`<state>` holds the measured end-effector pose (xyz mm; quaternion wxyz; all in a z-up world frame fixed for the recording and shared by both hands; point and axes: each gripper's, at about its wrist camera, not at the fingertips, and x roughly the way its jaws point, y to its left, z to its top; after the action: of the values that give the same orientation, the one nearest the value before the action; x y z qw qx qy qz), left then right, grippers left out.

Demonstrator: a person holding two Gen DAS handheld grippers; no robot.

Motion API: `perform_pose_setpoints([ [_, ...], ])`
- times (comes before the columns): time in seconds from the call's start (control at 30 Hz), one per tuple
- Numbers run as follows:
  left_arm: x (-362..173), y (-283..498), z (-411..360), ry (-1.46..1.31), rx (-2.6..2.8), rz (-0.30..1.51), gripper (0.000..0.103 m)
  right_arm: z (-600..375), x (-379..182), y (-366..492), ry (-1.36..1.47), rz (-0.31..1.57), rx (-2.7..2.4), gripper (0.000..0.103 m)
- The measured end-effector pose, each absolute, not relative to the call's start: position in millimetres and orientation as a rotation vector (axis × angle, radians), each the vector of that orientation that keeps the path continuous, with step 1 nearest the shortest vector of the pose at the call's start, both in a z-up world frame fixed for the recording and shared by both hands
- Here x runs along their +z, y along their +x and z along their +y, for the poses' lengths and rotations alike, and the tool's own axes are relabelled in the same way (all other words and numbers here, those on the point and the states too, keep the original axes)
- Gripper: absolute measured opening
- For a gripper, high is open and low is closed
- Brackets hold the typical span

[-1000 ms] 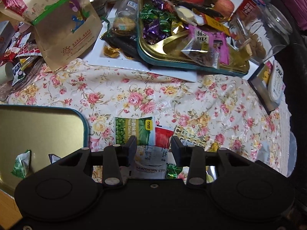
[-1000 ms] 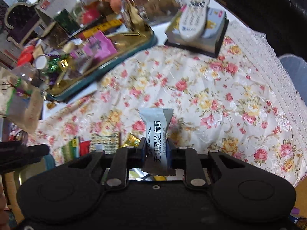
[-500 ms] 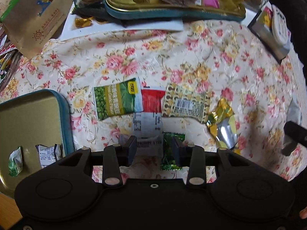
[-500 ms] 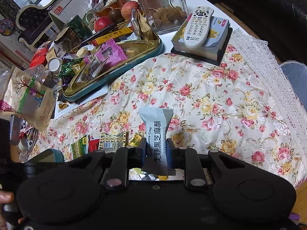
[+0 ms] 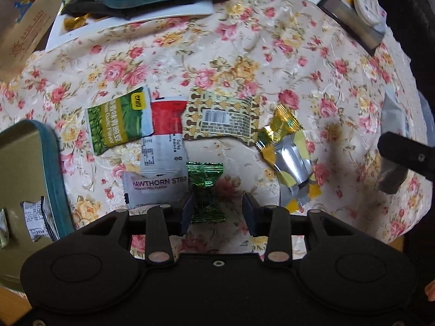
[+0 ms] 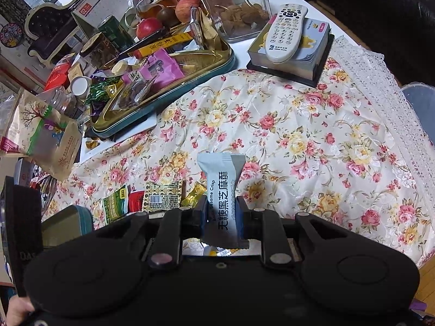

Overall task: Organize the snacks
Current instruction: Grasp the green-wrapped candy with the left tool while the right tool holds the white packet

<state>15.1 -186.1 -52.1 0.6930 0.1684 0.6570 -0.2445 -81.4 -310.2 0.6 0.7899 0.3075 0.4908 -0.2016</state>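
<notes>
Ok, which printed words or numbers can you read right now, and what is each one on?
"HAWTHORN STRIP": white packet.
"Garlic Flavor": green pea packet.
"Sesame Crisp" and "无糖黑芝麻酥": grey bar wrapper in the right gripper.
"02": desk calendar.
Barcode digits, remote keys, paper bag print: too small or blurred.

My left gripper (image 5: 216,210), matte black, two round housings, silver rivets on flat linkage arms, my right gripper (image 6: 221,216) identical
</notes>
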Motion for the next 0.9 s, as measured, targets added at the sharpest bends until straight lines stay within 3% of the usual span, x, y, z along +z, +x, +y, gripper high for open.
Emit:
perform_pose_setpoints([
  [0.7,-76,21,-204,0.392,-0.471,1.462,0.047,-310,5,-85,0.650,1.045,-0.432,0.022],
  [0.73,-76,19,-206,0.384,-0.473,1.455,0.045,-310,5,-85,0.650,1.044,-0.433,0.022],
  [0.77,-75,19,-206,0.376,-0.474,1.446,0.030,-310,6,-85,0.651,1.042,-0.434,0.022],
  [0.8,-75,19,-207,0.366,-0.478,1.447,0.023,-310,6,-85,0.651,1.040,-0.436,0.022],
  [0.9,-69,21,-204,0.296,-0.478,1.487,0.023,-310,9,-84,0.652,1.032,-0.437,0.022],
])
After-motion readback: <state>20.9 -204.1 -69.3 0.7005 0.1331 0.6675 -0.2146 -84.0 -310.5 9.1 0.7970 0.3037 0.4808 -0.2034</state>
